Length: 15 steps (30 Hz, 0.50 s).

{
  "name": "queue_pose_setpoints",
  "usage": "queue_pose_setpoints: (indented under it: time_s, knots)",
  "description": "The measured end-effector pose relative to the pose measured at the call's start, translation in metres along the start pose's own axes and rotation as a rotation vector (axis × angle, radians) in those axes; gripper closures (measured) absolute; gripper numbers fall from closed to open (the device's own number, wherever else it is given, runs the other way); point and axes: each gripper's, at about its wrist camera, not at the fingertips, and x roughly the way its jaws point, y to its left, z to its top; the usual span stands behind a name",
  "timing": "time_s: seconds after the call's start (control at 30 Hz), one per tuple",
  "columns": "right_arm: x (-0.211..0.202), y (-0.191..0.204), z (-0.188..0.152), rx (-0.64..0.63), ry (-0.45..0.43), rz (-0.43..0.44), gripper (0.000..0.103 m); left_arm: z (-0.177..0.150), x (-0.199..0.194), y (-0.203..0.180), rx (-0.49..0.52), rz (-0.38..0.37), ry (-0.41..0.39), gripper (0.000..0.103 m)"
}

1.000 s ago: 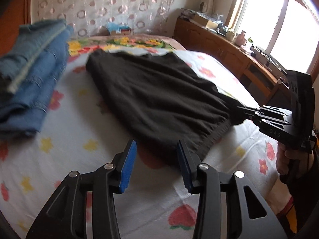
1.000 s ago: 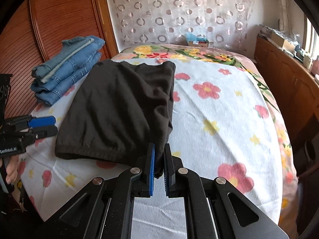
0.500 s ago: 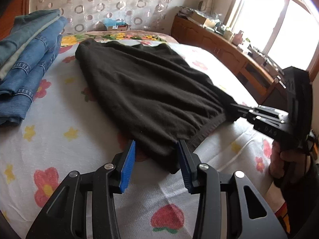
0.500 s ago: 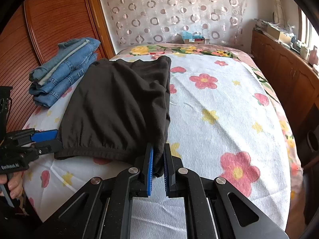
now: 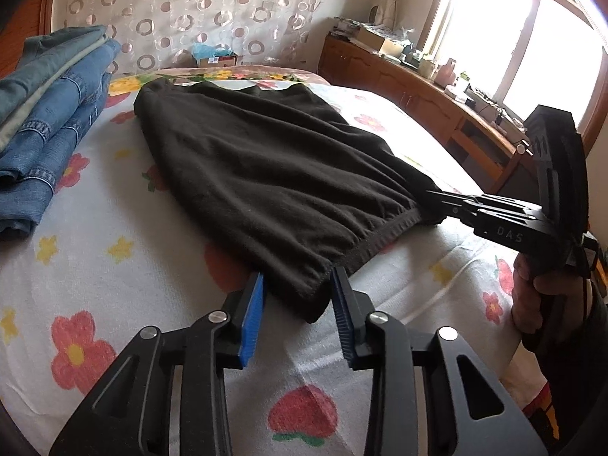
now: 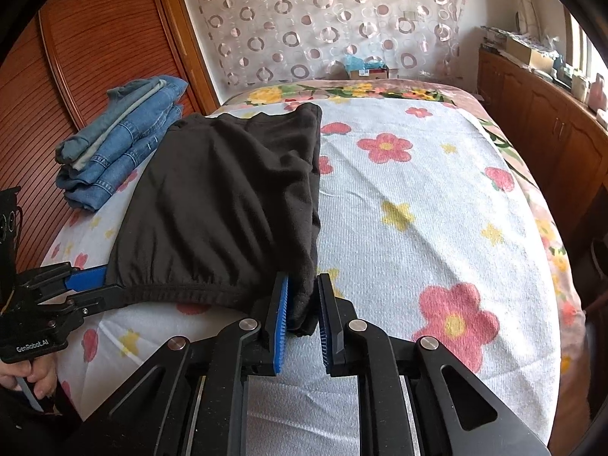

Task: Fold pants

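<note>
Pants (image 5: 266,174), black, folded flat, waistband gathered

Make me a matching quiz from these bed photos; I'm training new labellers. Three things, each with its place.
Things:
1. black fabric pants
2. folded blue denim jeans
3. small cardboard box

Places:
A. at the far end of the bed, by the patterned curtain
B. stacked beside the wooden wardrobe
C. spread on the flowered bedsheet

Pairs: 1-C, 2-B, 3-A
</note>
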Motion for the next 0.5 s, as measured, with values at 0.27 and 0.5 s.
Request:
queue_pose_setpoints:
  time_s: [0.27, 0.5]
  knots:
    - [-0.001, 0.003, 0.001, -0.017, 0.005, -0.003, 0.088, 0.0, -0.003, -0.001, 0.012, -0.021, -0.01, 0.089]
    - [-0.01, 0.016, 0.001, -0.078, 0.003, 0.028, 0.093, 0.006, -0.027, 0.002, 0.01, -0.05, -0.053, 0.091]
